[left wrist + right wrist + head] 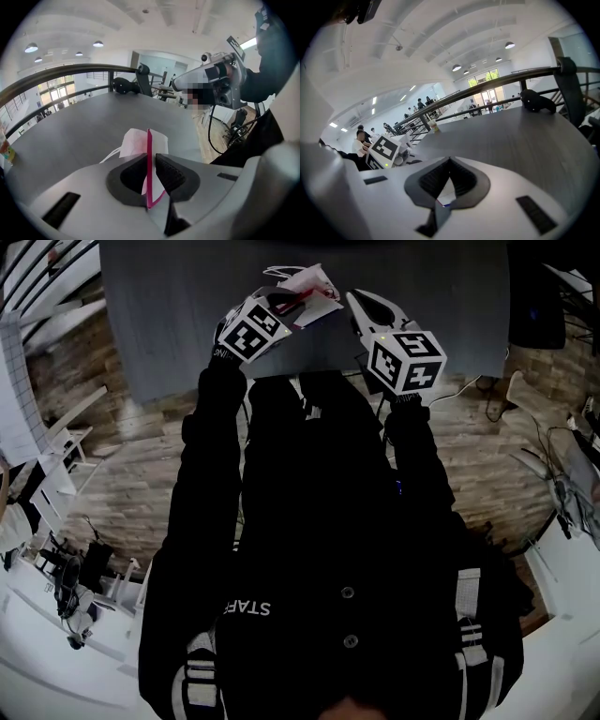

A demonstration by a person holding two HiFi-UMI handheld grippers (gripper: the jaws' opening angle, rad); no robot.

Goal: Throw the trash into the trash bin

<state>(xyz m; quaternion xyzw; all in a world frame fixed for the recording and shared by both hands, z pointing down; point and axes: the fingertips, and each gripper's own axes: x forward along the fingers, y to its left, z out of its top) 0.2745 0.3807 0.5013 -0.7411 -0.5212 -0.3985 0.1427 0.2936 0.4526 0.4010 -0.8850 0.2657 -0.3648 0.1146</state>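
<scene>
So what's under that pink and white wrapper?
Only the grey table shows below the wrapper. The left gripper is shut on its near edge and covers that part, so anything small tucked beneath it cannot be seen.

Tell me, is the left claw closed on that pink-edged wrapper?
Shut: on the left gripper, the pads pinch the wrapper by its pink edge, white paper sticking out beyond.
</scene>
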